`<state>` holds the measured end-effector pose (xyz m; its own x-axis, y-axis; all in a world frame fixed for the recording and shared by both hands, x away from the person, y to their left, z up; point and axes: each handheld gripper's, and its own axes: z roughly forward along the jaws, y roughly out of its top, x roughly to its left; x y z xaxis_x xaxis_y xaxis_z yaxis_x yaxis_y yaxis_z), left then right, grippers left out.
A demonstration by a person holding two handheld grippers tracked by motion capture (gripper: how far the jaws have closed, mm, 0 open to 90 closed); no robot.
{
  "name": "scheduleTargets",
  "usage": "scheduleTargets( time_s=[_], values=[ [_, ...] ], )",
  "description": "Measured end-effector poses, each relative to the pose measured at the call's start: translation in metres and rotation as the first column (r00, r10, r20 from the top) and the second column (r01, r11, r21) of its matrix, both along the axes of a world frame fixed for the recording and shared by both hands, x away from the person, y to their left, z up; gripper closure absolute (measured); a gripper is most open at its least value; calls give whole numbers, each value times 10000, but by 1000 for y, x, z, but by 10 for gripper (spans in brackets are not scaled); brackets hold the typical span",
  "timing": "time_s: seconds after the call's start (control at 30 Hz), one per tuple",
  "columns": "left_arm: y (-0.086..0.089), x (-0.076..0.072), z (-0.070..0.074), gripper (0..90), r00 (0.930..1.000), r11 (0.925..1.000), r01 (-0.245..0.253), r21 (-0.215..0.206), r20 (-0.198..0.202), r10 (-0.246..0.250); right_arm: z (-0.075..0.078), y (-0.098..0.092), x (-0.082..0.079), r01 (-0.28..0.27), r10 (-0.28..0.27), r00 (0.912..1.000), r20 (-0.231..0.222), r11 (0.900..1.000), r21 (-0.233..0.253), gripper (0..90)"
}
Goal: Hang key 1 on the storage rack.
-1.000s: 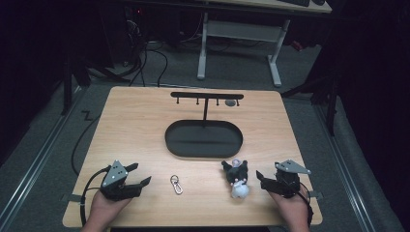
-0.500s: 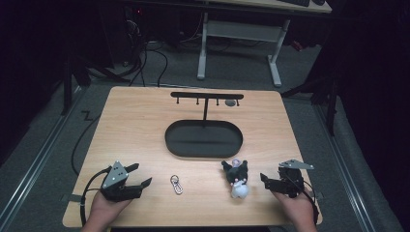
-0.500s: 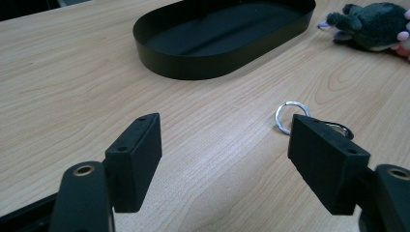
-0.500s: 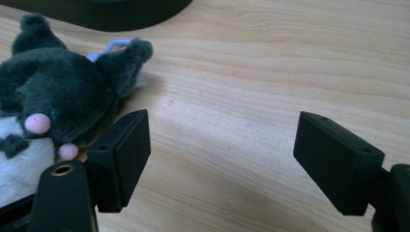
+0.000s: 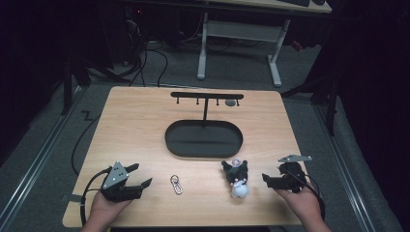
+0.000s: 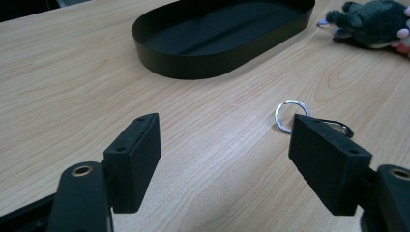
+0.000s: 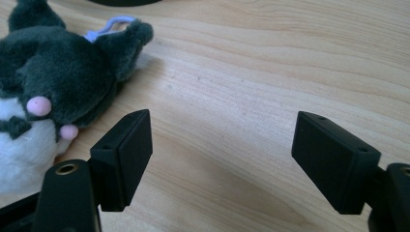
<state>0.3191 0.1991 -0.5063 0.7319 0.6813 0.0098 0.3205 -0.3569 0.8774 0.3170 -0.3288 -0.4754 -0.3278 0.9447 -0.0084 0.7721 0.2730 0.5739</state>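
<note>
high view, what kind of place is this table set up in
Probably a lab or workshop set up for recording, not a home: a light wooden table on grey carpet, loose black cables on the floor behind it, and a white-legged desk further back in a dark room.

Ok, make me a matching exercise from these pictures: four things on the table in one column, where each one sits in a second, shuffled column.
Things:
1. black oval tray
2. silver metal key ring clip
3. dark grey and white plush toy
4. black T-shaped hook stand

Places:
A. beside the right gripper
B. table's middle
C. rising behind the tray
D. near the left gripper

Pairs: 1-B, 2-D, 3-A, 4-C
</note>
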Motion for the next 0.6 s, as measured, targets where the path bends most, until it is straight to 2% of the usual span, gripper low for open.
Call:
scheduleTargets(
  time_s=[0.2,0.23,0.3,0.37,0.4,0.6],
  values=[
    [1,-1,1,275,10000,10000,32,-9,58,-32,5,7,2,-360,342,9980,-530,9988,-338,227],
    [2,-1,1,274,10000,10000,14,-40,79,-14,6,10,2,-470,437,9962,-753,9980,-428,227],
    [2,-1,1,273,10000,10000,-15,-85,88,16,7,11,2,-506,465,9954,-842,9976,-474,227],
    [2,-1,2,273,9999,10000,-18,-98,102,19,9,14,2,-619,555,9929,-1052,9964,-586,227],
    [3,-1,2,273,9999,9999,-4,-107,119,5,11,16,2,-723,633,9893,-1311,9953,-646,227],
    [4,-2,3,273,9999,9999,40,-153,131,-38,17,23,4,-887,723,9811,-1795,9924,-851,228]
  ],
)
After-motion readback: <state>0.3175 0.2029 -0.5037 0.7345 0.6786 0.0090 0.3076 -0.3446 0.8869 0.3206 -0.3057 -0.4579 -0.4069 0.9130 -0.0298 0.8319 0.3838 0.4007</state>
